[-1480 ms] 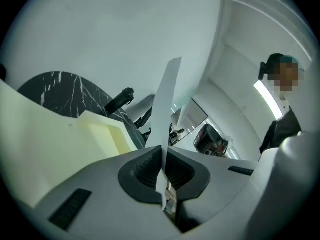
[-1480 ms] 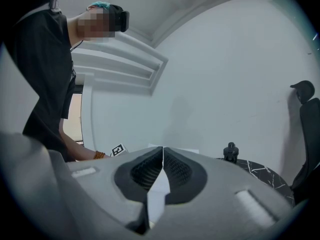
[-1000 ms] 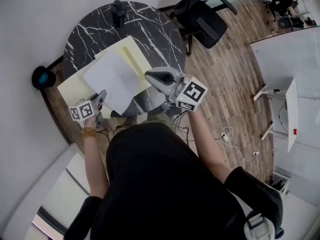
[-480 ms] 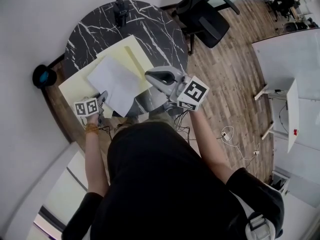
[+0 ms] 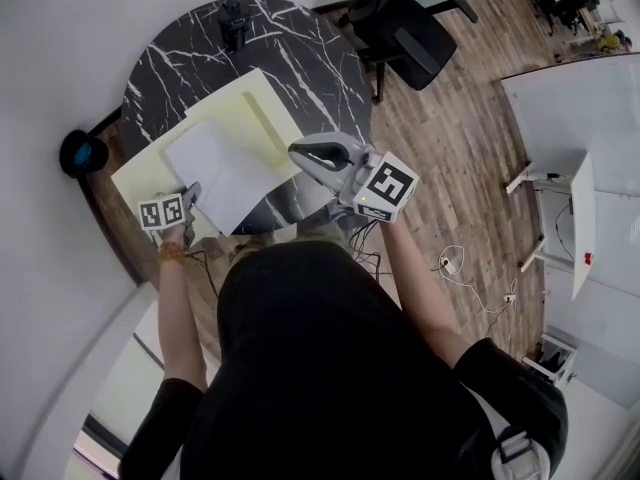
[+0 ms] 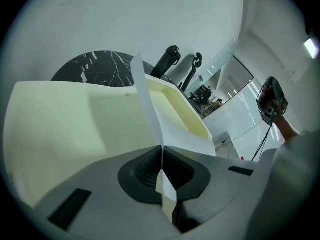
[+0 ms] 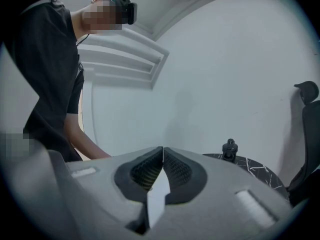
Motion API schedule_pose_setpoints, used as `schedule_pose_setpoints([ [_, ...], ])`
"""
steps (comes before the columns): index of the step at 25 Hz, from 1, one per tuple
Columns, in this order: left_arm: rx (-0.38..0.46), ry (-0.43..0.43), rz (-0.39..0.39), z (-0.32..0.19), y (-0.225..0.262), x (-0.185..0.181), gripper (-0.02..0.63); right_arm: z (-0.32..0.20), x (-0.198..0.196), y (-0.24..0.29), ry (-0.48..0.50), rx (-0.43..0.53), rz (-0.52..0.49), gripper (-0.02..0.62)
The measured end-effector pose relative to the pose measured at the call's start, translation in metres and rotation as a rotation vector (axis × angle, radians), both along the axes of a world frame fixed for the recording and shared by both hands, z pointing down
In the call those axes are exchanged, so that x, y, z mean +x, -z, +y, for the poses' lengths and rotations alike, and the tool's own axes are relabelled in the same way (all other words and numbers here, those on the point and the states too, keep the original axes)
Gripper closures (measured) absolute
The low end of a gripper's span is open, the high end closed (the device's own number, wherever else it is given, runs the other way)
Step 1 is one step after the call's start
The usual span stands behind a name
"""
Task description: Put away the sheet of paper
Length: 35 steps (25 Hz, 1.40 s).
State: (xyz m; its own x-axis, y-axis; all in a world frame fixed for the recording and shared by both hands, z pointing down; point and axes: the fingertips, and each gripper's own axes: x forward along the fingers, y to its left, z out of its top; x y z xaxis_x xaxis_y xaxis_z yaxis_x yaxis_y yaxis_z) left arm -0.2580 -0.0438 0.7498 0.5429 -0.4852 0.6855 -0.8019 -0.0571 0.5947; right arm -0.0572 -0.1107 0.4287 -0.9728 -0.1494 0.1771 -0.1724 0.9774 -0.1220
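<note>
Sheet of paper (image 5: 225,173): over yellow folder (image 5: 255,103), clamped by left hand-held gripper (image 5: 191,192). Right hand-held gripper (image 5: 294,150): jaws together, at folder's right.

The table (image 5: 170,58) at upper left has a glossy black top like marble, veined white. The paper (image 5: 215,168) is plain white and matt. The folder (image 5: 255,103) is pale yellow, smooth and matt. The floor (image 5: 450,138) is wood planks. The left gripper (image 6: 161,148) is matt grey plastic with black ribbed pads (image 6: 142,171).

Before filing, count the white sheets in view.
1: the white sheet lies over the open yellow folder, its edge clamped in the left hand-held gripper. Others may hide beneath it.
</note>
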Motion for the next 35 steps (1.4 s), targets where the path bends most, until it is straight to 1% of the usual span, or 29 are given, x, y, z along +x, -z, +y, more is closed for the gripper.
schedule_pose_setpoints([
  [4,-0.003,0.008,-0.010,-0.012,-0.003,-0.002,0.595,-0.007,0.010,-0.001,-0.011,-0.006,0.007,0.594],
  [8,-0.003,0.036,0.022,-0.026,-0.005,0.000,0.595,-0.013,0.016,-0.002,-0.017,-0.012,0.013,0.594],
  [17,-0.012,0.042,0.034,-0.057,-0.011,0.014,0.595,-0.021,0.017,-0.009,-0.020,-0.036,0.003,0.594],
  [21,0.007,0.016,0.043,-0.073,-0.001,0.030,0.595,-0.022,0.016,-0.008,-0.014,-0.038,-0.002,0.594],
  [24,0.003,0.000,0.036,-0.081,-0.003,0.038,0.595,-0.024,0.019,-0.008,-0.021,-0.037,-0.002,0.594],
  [30,0.003,-0.028,0.010,-0.090,-0.007,0.047,0.595,-0.027,0.025,-0.010,-0.041,-0.042,-0.003,0.594],
  [35,0.006,-0.045,0.008,-0.097,-0.007,0.051,0.595,-0.028,0.028,-0.013,-0.054,-0.047,-0.005,0.594],
])
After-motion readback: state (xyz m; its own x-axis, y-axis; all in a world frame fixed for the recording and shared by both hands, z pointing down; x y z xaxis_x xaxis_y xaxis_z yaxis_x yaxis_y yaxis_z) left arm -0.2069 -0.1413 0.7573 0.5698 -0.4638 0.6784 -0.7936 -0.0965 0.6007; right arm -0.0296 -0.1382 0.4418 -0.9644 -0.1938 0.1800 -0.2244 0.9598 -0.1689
